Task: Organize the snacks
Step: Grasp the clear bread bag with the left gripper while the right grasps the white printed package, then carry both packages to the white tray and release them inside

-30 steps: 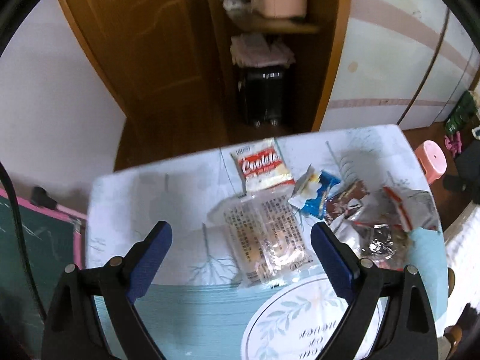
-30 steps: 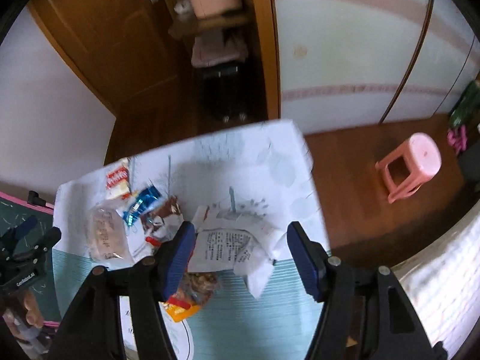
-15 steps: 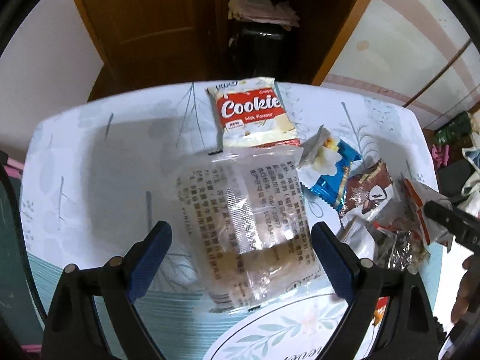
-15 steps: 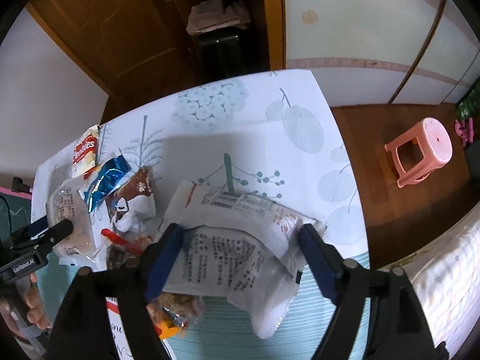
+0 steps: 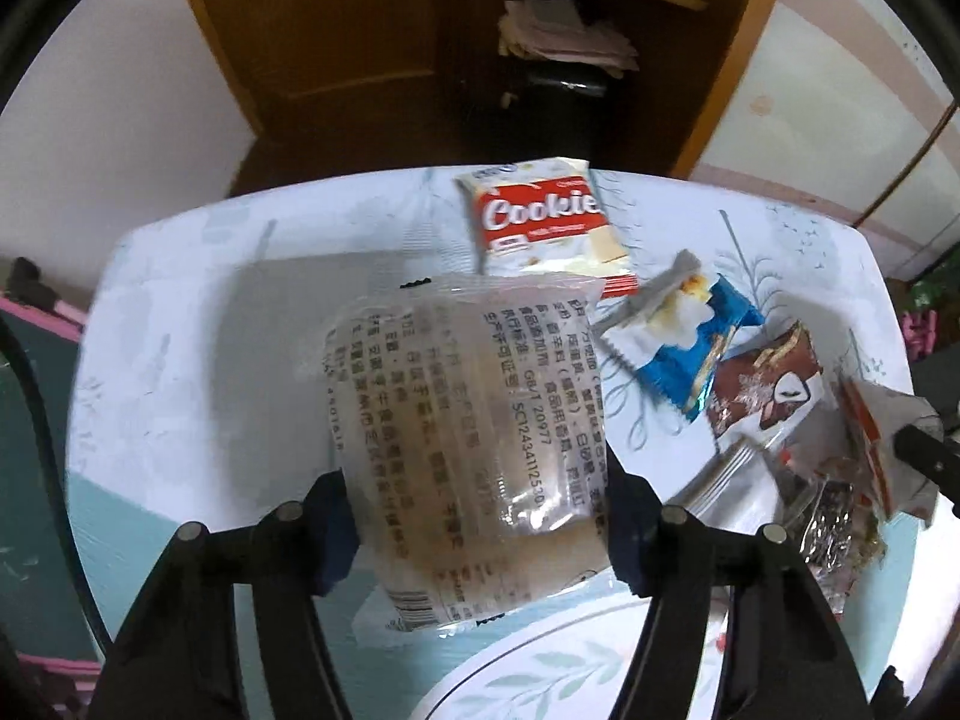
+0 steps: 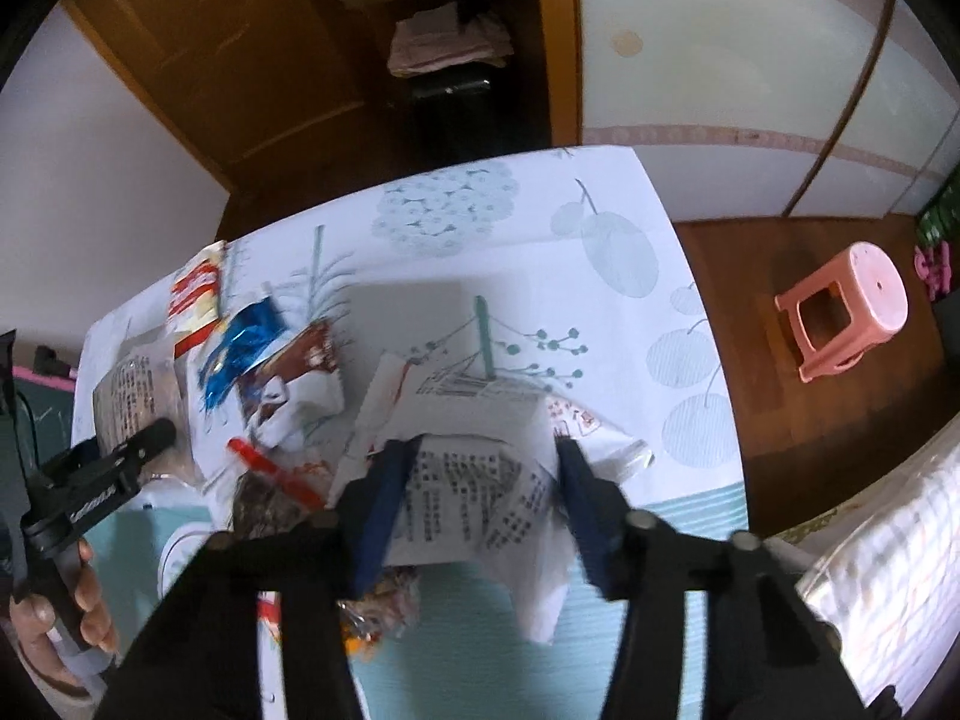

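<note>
Left gripper [image 5: 480, 531] blue pads clamped on a clear plastic pastry packet with black print [image 5: 462, 414], right gripper [image 6: 483, 498] pinching a white printed snack bag [image 6: 480, 480], both over the leaf-patterned tablecloth [image 6: 510, 228], red-and-white cookie pack [image 5: 543, 219] just beyond, blue wrapper [image 5: 690, 354] beside it.

left gripper [image 5: 480, 531], right gripper [image 6: 486, 495] — jaws part-closed

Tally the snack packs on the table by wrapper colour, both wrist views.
Clear printed pack: 1, between the left gripper fingers
Red-and-white Cookie pack: 1
Blue-and-white pack: 1
Brown pack: 1
White printed pack: 1, between the right gripper fingers
Total: 5, plus a crumpled wrapper pile I cannot count.
</note>
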